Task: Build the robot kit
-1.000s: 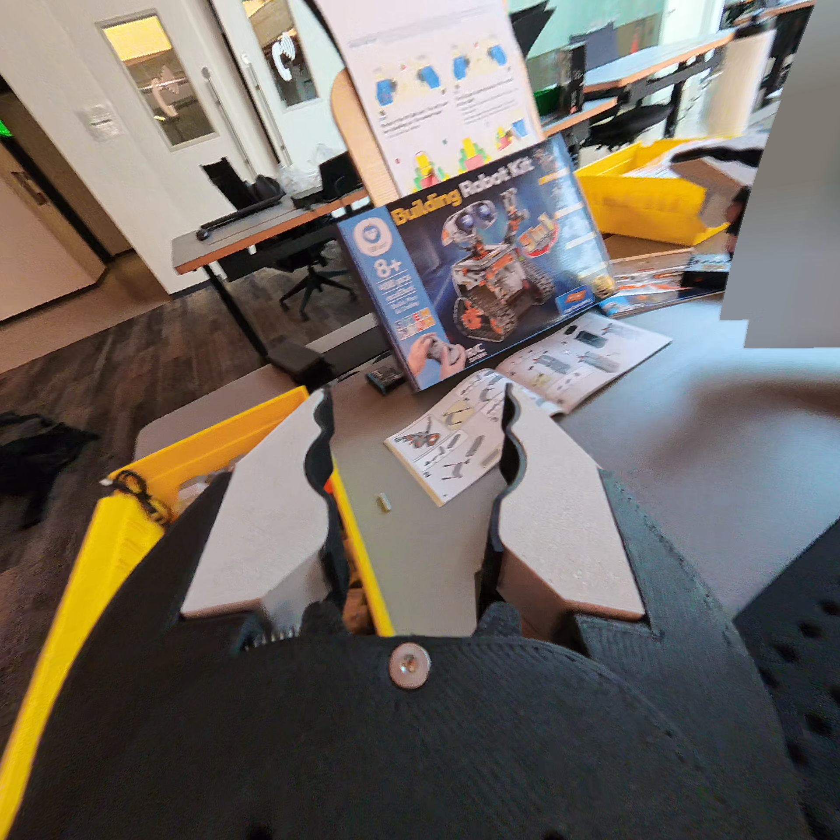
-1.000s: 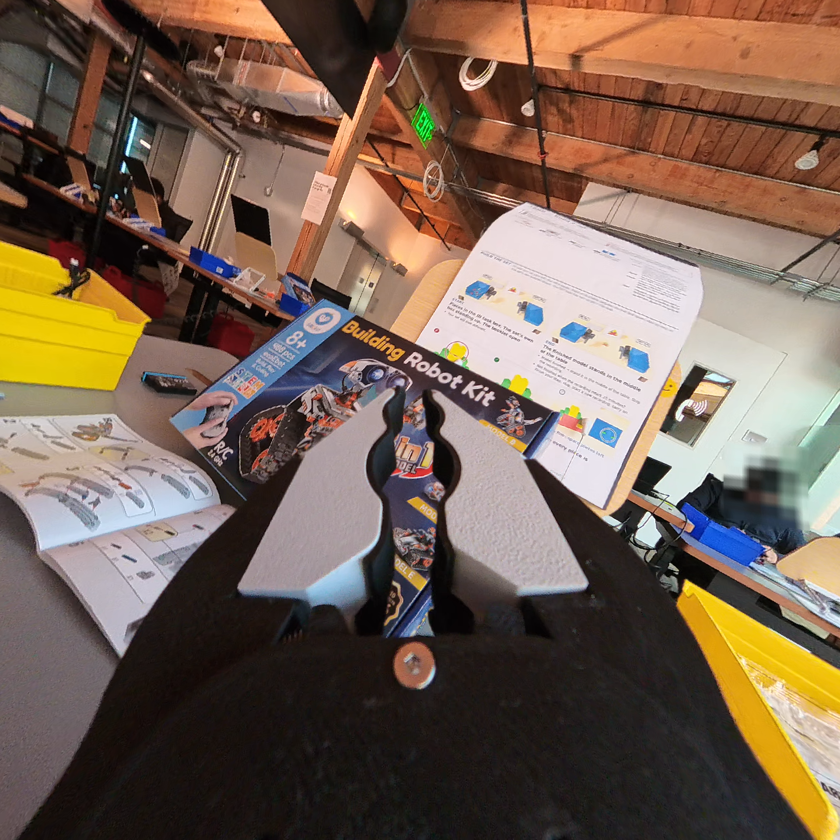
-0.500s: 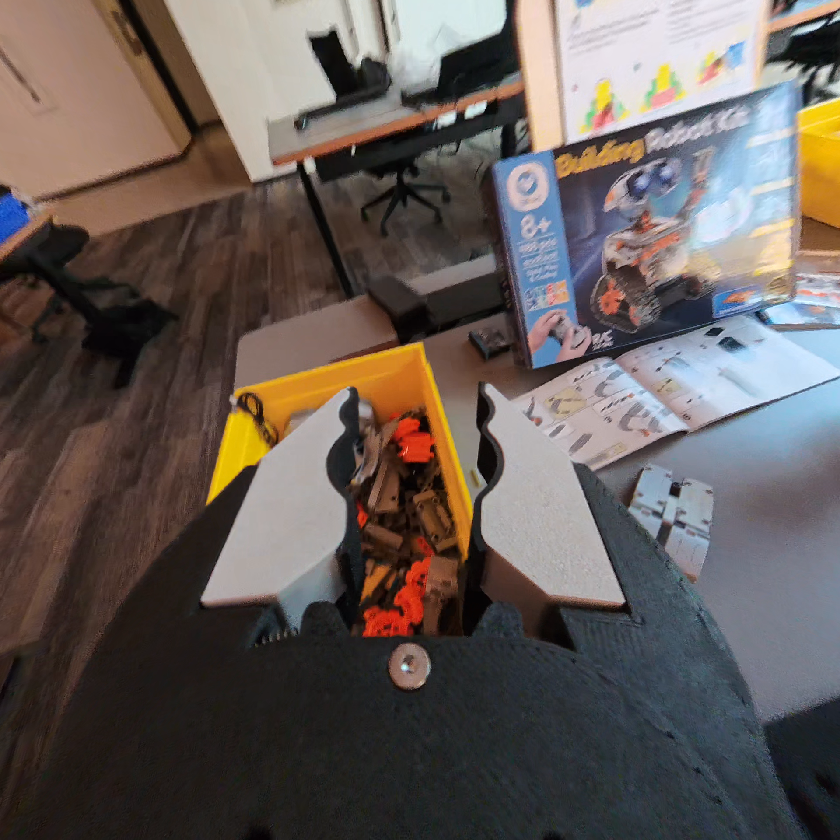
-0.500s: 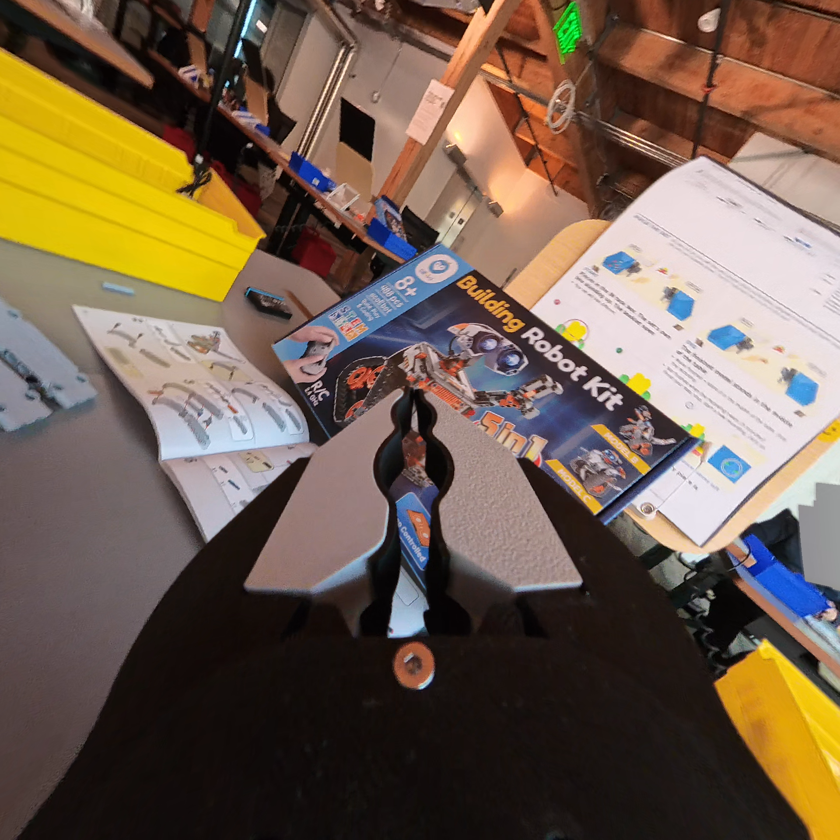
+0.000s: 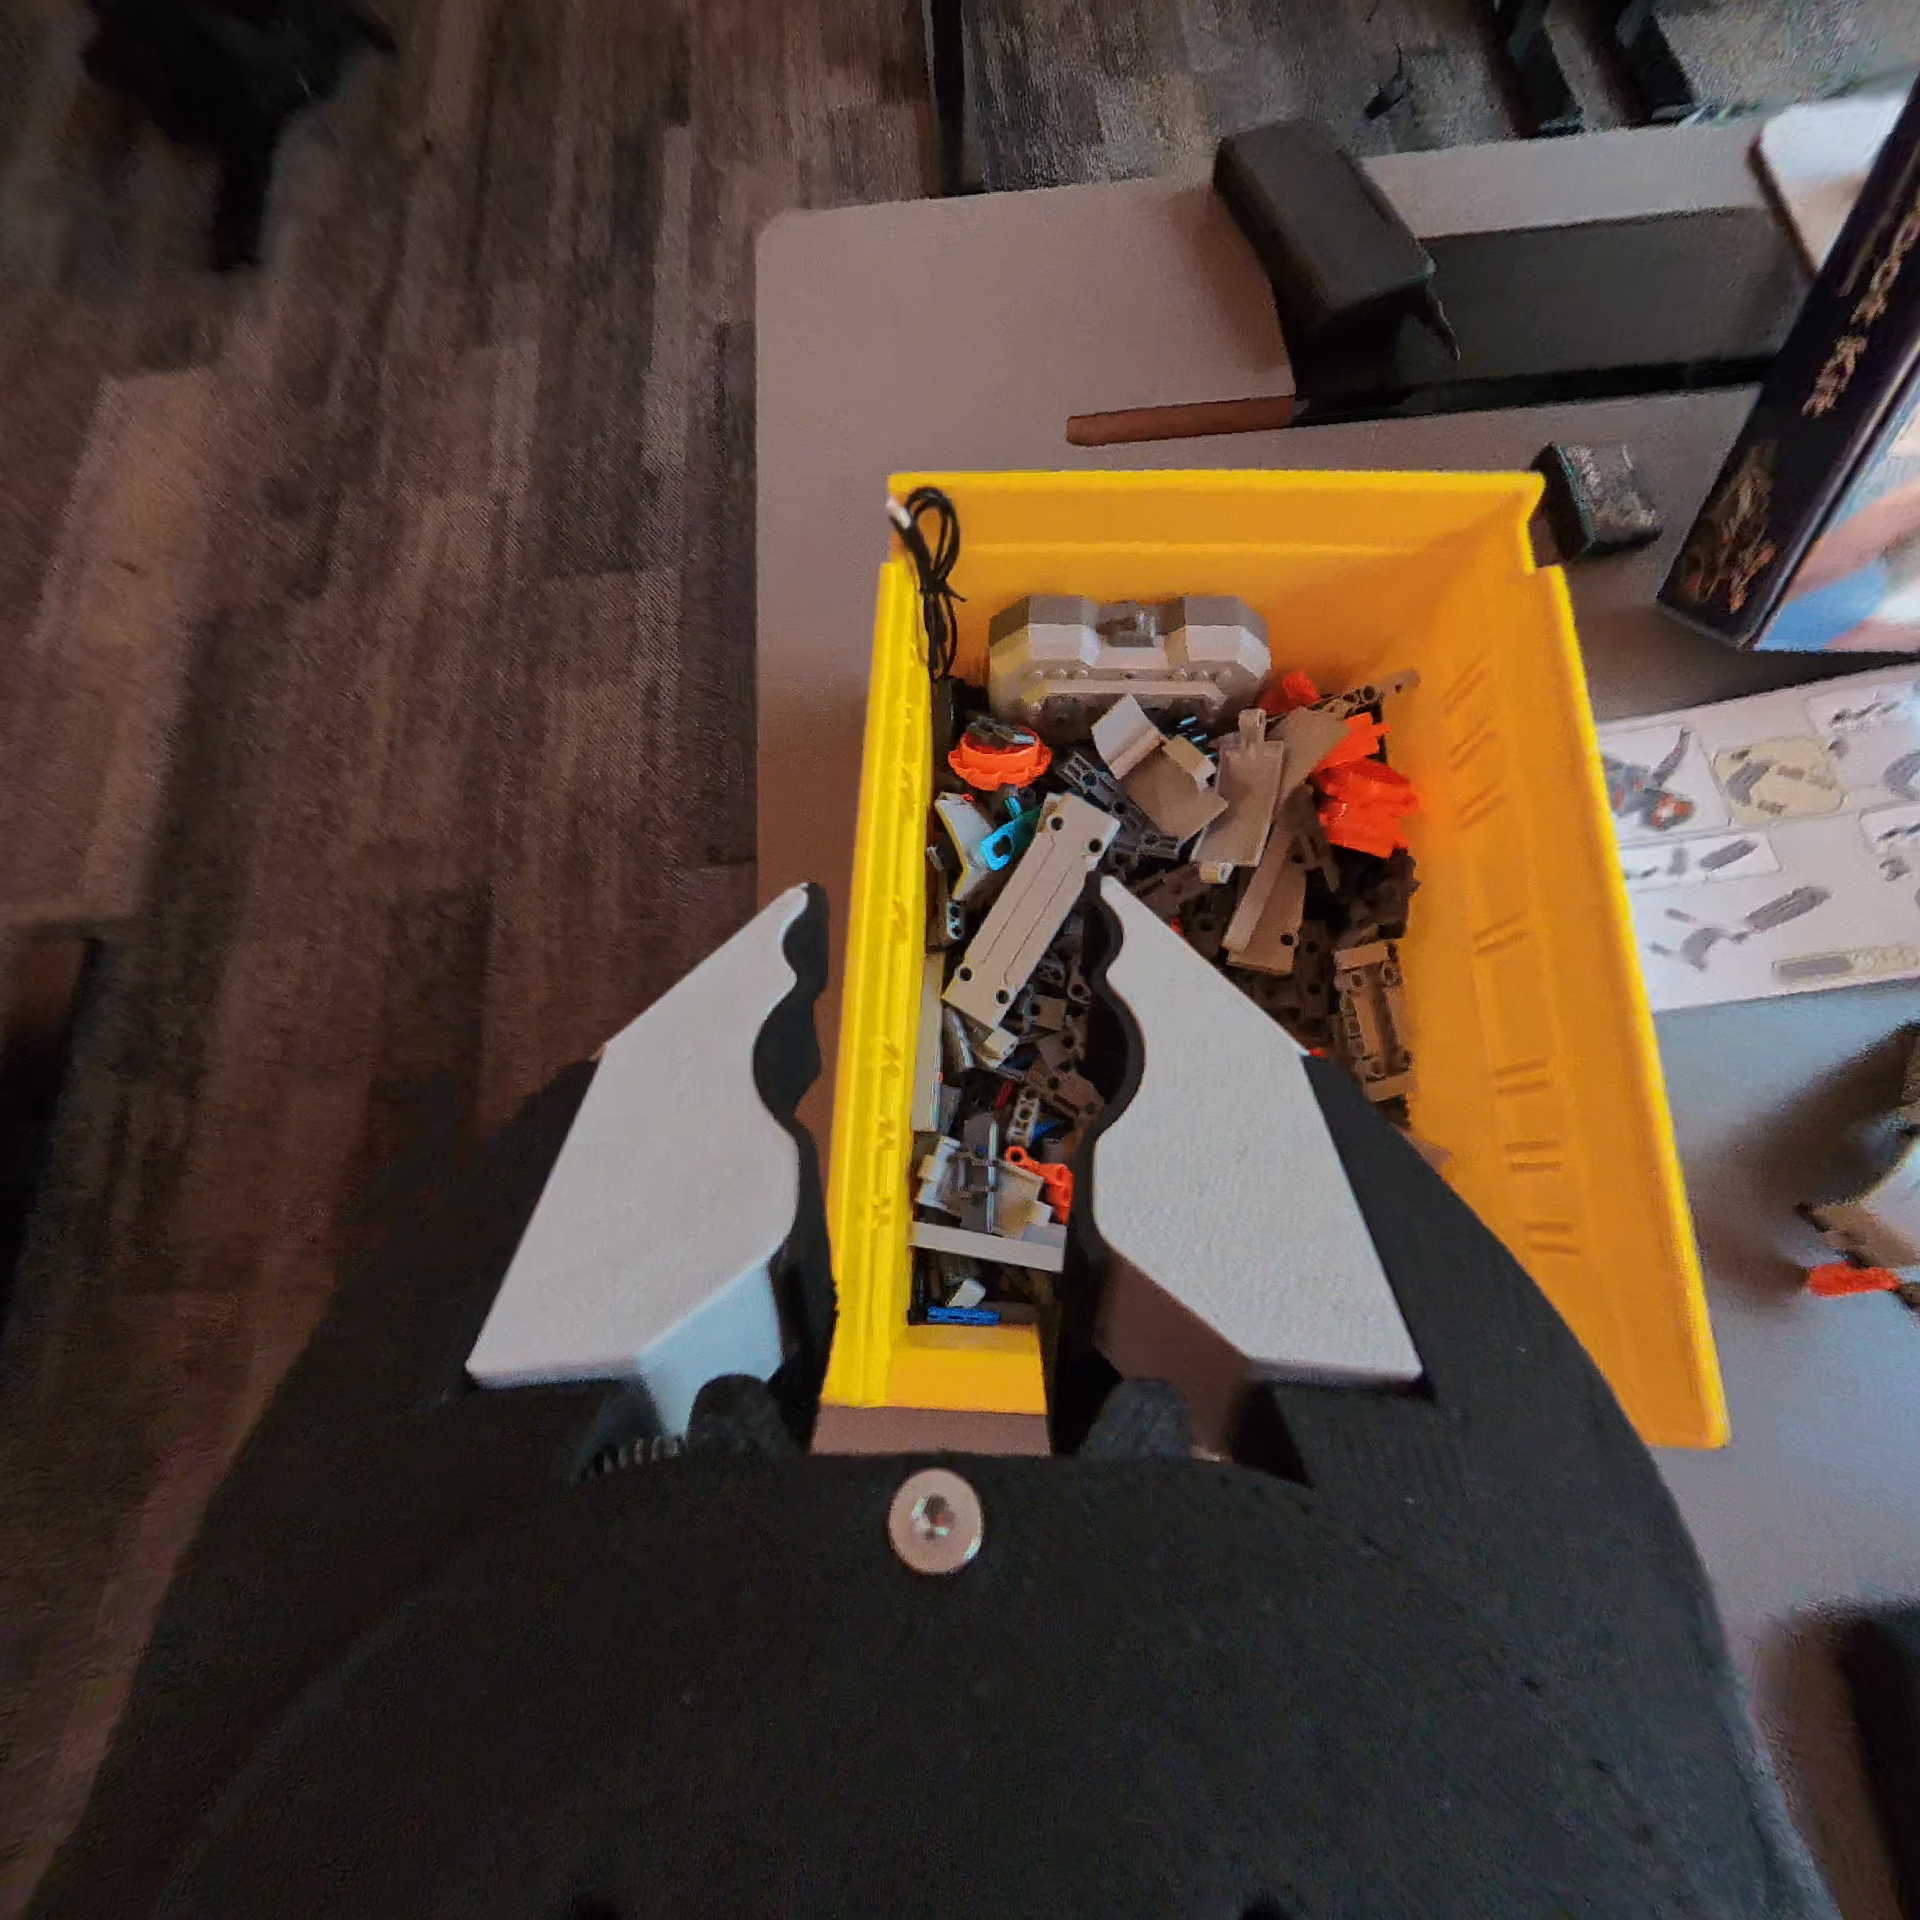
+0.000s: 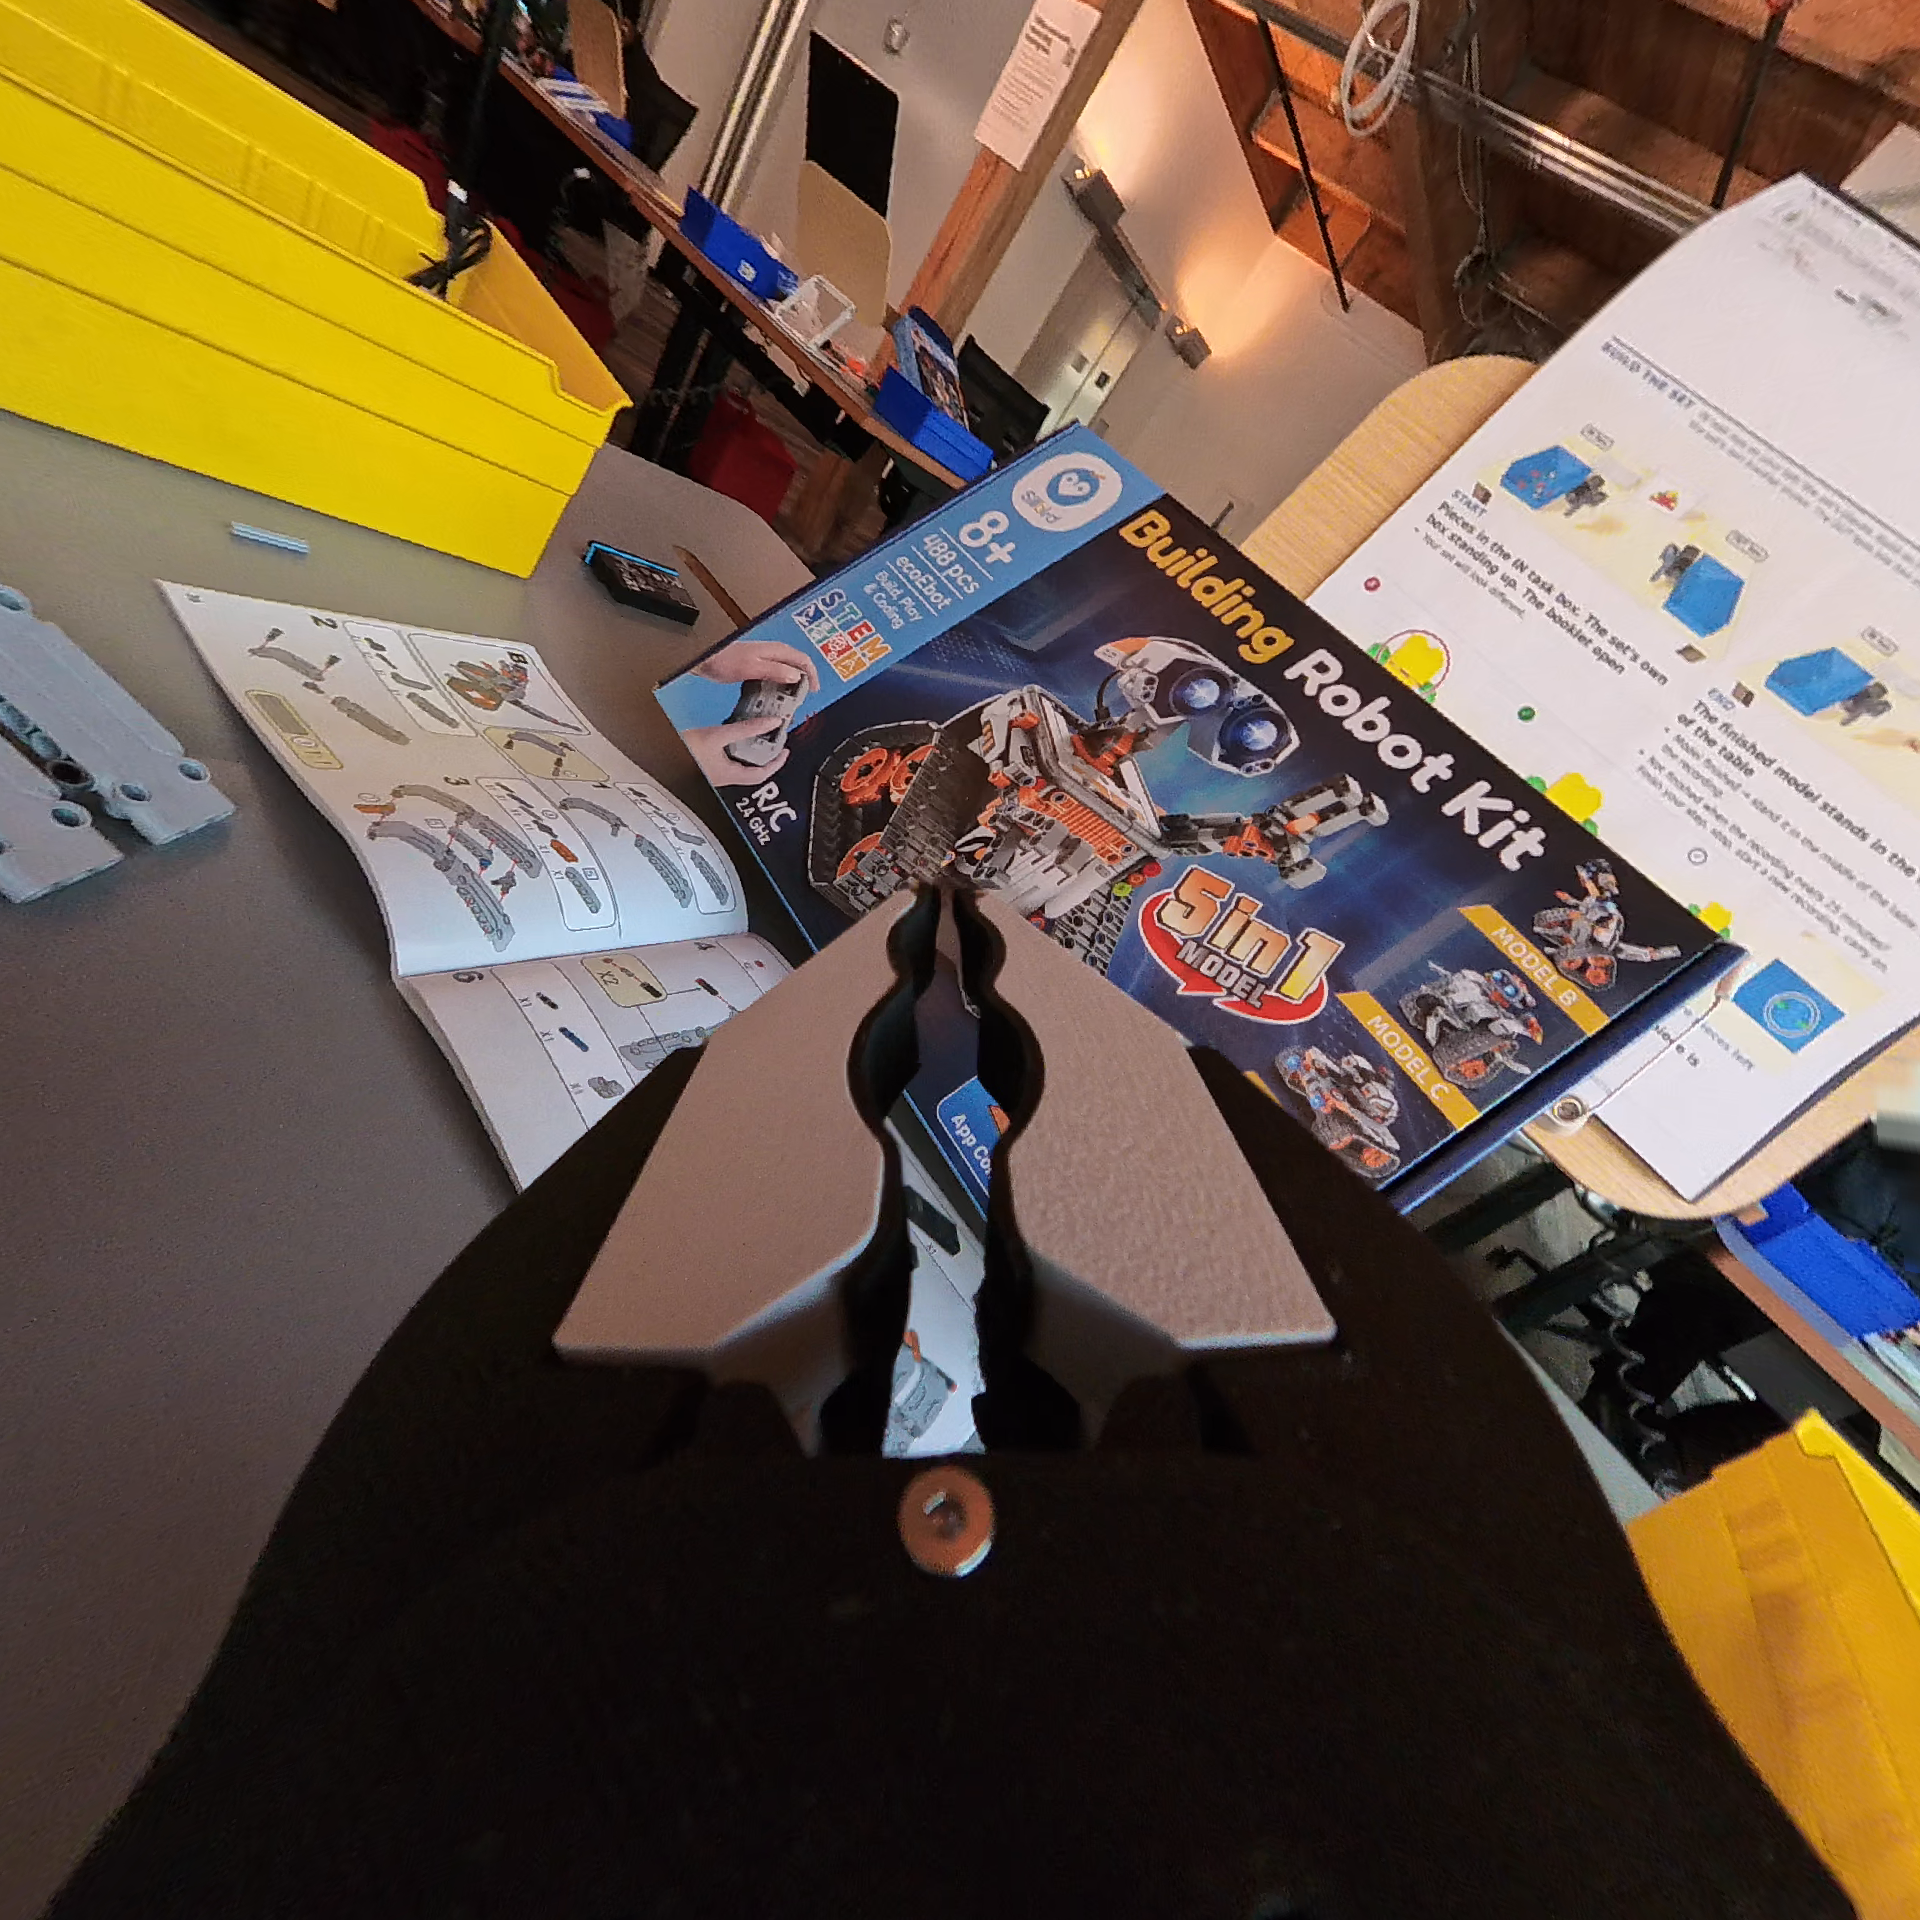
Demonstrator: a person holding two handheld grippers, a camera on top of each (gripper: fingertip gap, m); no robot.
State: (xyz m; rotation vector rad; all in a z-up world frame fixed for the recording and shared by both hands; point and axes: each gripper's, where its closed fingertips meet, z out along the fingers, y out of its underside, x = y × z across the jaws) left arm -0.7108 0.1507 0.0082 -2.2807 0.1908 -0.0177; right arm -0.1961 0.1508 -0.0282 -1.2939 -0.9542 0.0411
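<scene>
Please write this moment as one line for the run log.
left hand-held gripper: open, above yellow bin of building pieces | right hand-held gripper: shut, empty, facing kit box | booklet: open on table

Two grippers are in sight: the left gripper (image 5: 961, 904), its jaws spread wide with nothing between them, and the right gripper (image 6: 943, 902), its jaws nearly together on nothing. One yellow bin (image 5: 1517, 831) of loose building pieces, too many and too jumbled to count, sits below the left one. One kit box (image 6: 1195, 790) stands on the grey table (image 6: 208, 1091), with one open instruction booklet (image 6: 468, 790), one small black device (image 6: 639, 582) and two grey plates (image 6: 94, 748). One printed sheet (image 6: 1714, 623) leans behind the box.
</scene>
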